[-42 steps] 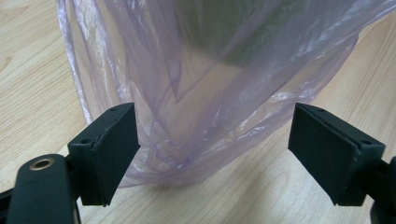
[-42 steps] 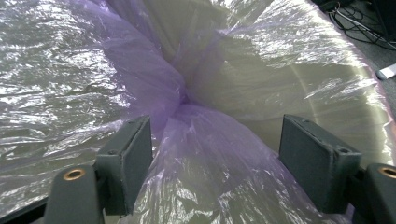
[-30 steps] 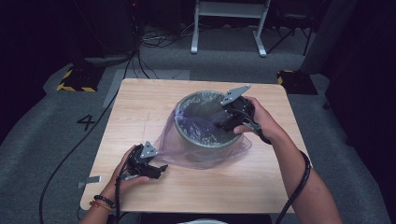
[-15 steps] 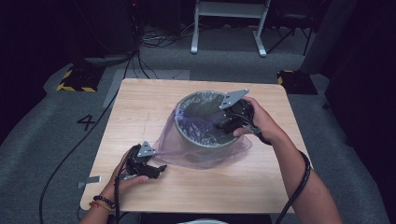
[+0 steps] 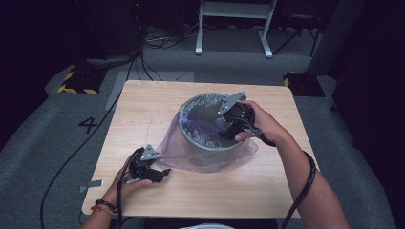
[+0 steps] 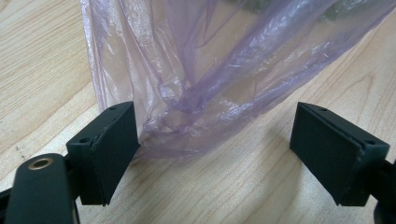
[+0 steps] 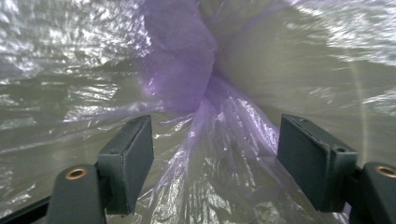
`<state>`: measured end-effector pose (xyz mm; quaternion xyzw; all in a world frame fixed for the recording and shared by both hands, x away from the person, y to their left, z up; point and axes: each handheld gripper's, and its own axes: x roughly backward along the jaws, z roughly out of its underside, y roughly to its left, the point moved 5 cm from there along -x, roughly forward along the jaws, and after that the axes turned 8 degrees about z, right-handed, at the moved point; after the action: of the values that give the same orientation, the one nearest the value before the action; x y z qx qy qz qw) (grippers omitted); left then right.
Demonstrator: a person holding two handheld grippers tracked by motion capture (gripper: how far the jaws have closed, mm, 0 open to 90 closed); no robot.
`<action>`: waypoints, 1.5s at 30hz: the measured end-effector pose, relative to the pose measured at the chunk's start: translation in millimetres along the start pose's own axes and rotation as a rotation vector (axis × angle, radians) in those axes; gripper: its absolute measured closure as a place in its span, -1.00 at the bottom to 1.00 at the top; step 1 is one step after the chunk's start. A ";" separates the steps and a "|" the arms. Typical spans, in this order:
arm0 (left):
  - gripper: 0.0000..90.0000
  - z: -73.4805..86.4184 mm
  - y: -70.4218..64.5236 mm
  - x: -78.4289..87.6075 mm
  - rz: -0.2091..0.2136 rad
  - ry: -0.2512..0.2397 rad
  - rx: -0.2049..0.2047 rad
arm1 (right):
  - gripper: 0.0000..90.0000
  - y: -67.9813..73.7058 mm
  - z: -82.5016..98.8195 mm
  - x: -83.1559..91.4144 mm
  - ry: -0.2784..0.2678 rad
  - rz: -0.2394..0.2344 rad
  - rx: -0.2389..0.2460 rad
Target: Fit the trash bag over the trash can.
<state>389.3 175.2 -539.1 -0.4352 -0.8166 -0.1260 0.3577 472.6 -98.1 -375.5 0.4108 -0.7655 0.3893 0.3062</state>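
Note:
A round grey bin [image 5: 203, 146] stands in the middle of the wooden table [image 5: 143, 105]. A thin purple plastic bag [image 5: 174, 151] lines it and spills over its near rim onto the table. My right gripper [image 5: 223, 130] reaches down into the bin, open. In the right gripper view a gathered fold of the bag [image 7: 187, 79] rises between the jaws of that gripper [image 7: 215, 149], and the pads stand apart from it. My left gripper [image 5: 165, 172] rests on the table at the bag's near left edge. In the left gripper view this gripper [image 6: 215, 135] is open, with the bag's hem [image 6: 196, 93] just beyond its left pad.
Bare wood lies to the left and front of the bin. A strip of grey tape [image 5: 91, 184] hangs at the table's left edge. On the floor behind are cables [image 5: 153, 40], a white stand's legs [image 5: 234, 28] and two yellow-black striped blocks [image 5: 76, 81].

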 end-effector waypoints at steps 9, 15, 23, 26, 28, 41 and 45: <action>-0.67 0.0 0.0 -0.1 0.000 0.000 0.000 | -0.40 0.9 0.7 -1.2 0.035 -0.017 0.018; -0.67 0.0 0.0 -0.1 0.001 0.000 0.000 | -0.41 0.3 1.0 0.9 0.004 -0.026 -0.005; -0.67 0.0 -0.1 0.0 0.000 0.000 -0.001 | -0.41 -9.5 5.0 19.0 -0.156 -0.019 -0.110; -0.67 -0.1 -0.1 0.0 0.000 0.000 0.000 | -0.41 -11.0 9.9 30.2 -0.224 -0.014 -0.138; -0.67 -0.1 -0.1 -0.1 0.000 0.000 -0.001 | -0.41 -12.8 13.8 39.0 -0.267 0.001 -0.162; -0.67 -0.1 -0.1 -0.1 0.000 0.000 0.000 | -0.41 0.6 57.1 72.4 -0.390 0.039 -0.221; -0.66 -0.2 -0.5 0.1 -0.002 0.002 -0.005 | -0.45 0.9 66.3 82.6 -0.445 0.076 -0.247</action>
<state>388.9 174.9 -538.9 -0.4350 -0.8164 -0.1289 0.3572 422.7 -186.2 -344.4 0.4166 -0.8707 0.2043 0.1633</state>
